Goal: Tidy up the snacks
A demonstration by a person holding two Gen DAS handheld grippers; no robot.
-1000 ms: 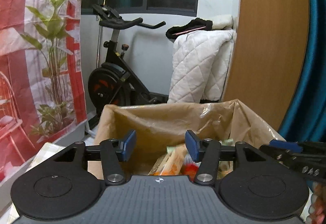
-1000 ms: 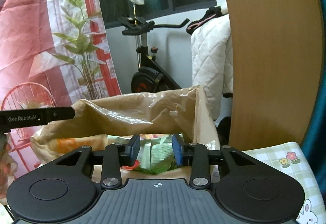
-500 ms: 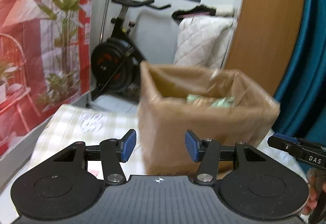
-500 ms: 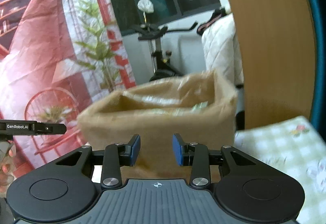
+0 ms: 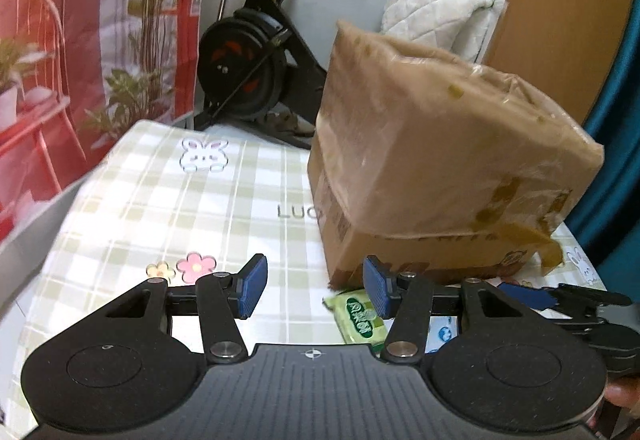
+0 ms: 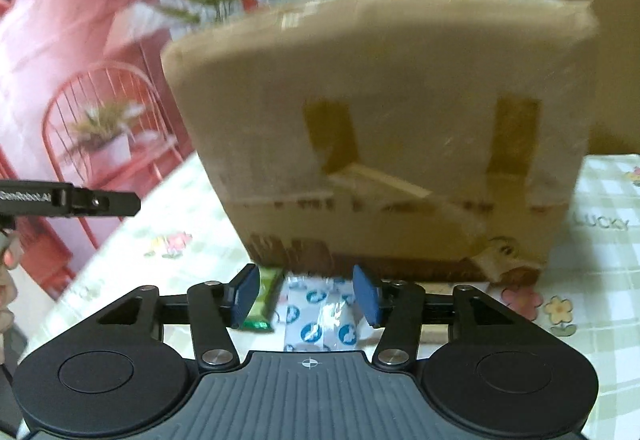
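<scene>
Your right tool (image 6: 306, 295) has just been opening; its blue pads stand apart over a white snack packet with blue round prints (image 6: 320, 316), not pressing it. A green wrapped snack bar (image 6: 264, 298) lies just left of that packet. Your left tool (image 5: 314, 290) is open over bare checked cloth on the table (image 5: 160, 207), the same green bar (image 5: 360, 316) by its right pad. Directly beyond stands the brown cardboard box wrapped in clear film (image 6: 380, 127), blocking the way ahead. Behind it: a black exercise bike (image 5: 248, 67).
</scene>
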